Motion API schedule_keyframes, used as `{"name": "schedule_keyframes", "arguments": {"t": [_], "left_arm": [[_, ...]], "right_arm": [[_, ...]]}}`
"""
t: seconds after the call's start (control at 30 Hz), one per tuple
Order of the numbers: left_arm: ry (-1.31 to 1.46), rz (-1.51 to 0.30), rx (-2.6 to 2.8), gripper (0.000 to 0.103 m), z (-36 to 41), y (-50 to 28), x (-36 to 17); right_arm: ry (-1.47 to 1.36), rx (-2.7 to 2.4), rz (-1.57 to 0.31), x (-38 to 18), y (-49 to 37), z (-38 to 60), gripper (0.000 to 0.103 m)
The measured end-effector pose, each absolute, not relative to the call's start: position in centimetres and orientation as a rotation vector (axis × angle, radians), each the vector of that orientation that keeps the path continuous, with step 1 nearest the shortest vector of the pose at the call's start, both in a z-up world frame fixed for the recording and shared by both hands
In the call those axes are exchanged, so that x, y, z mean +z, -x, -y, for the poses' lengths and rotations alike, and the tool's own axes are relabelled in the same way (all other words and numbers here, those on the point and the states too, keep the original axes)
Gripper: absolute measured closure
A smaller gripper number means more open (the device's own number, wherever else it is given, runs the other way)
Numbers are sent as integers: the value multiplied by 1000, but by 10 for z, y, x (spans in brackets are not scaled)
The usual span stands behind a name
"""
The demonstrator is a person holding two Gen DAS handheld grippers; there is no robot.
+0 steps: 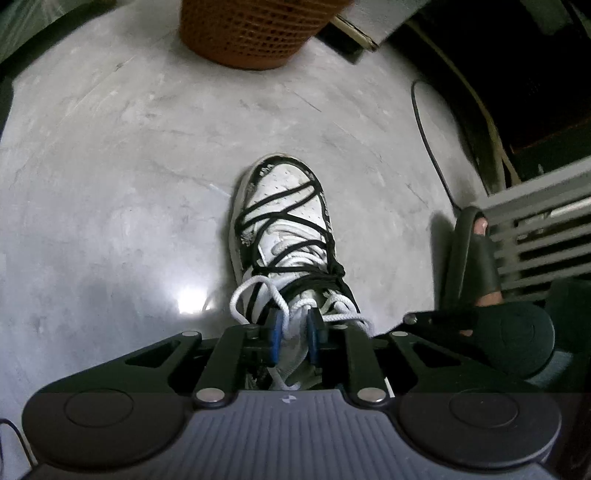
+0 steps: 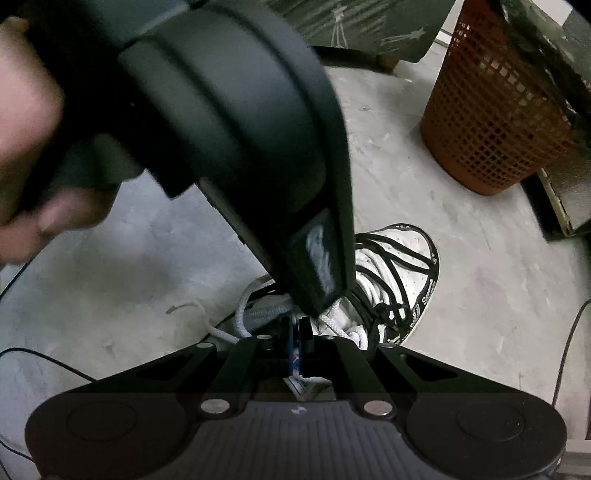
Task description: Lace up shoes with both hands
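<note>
My left tongs [image 1: 295, 330] point steeply down over the shoe's collar, their blue pads [image 1: 275, 332] set narrow with a strand of the white lace [image 1: 286, 325] running between them; whether the pads actually press on it I cannot tell. No earlier view is at hand, so I only report the gap as small.

The shoe [image 1: 284, 221], a white high-top with black trim, stands on the grey floor [image 1: 110, 184] at the centre of the left wrist view, toe toward 12 o'clock. A black cord [image 1: 280, 214] criss-crosses its upper, and loose loops of white lace spill out at the collar, toward 6 o'clock, just ahead of my pads.

In the right wrist view my right tongs [image 2: 295, 334] are closed tight, with white lace at their tips right at the collar of the shoe [image 2: 410, 280]; I read it as pinched. The body of the left tool crosses from 10 o'clock toward the centre, gripped by a hand [image 2: 29, 147] at 9 o'clock.

An orange mesh basket [image 1: 255, 33] stands on the floor at 12 o'clock in the left view, well apart from the shoe; its inside is hidden from me. A foot in a dark sandal [image 1: 472, 254] rests at 3 o'clock.
</note>
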State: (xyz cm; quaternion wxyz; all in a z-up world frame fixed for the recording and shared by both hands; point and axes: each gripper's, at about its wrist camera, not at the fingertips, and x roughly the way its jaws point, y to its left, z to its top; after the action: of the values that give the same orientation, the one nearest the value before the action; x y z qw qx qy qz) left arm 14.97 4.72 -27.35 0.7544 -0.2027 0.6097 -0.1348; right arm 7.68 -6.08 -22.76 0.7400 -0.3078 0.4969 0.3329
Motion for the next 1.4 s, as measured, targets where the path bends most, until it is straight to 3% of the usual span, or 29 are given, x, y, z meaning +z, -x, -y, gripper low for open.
{"name": "schedule_keyframes", "arguments": {"t": [0.7,0.97,1.13,1.17,1.3,1.4], "left_arm": [[398,-1329,-276,84,-46,-149,-271],[384,-1321,-274,77,-46,-148,-270],[426,-1305,-267,79,-51,-147,-268],[452,-1263,-257,88,-55,-145,-263],[648,-1122,-115,88,-97,-137,-252],[508,-1210,-117,88,-98,-134,-257]], "right_arm": [[692,640,-1069,-212,-77,97,101],[627,515,-1101,-213,-97,129,100],[606,457,-1108,-216,-107,142,100],[590,448,-1117,-217,-109,145,100],[585,437,-1128,-219,-106,147,100],[586,436,-1132,-221,-105,147,100]]}}
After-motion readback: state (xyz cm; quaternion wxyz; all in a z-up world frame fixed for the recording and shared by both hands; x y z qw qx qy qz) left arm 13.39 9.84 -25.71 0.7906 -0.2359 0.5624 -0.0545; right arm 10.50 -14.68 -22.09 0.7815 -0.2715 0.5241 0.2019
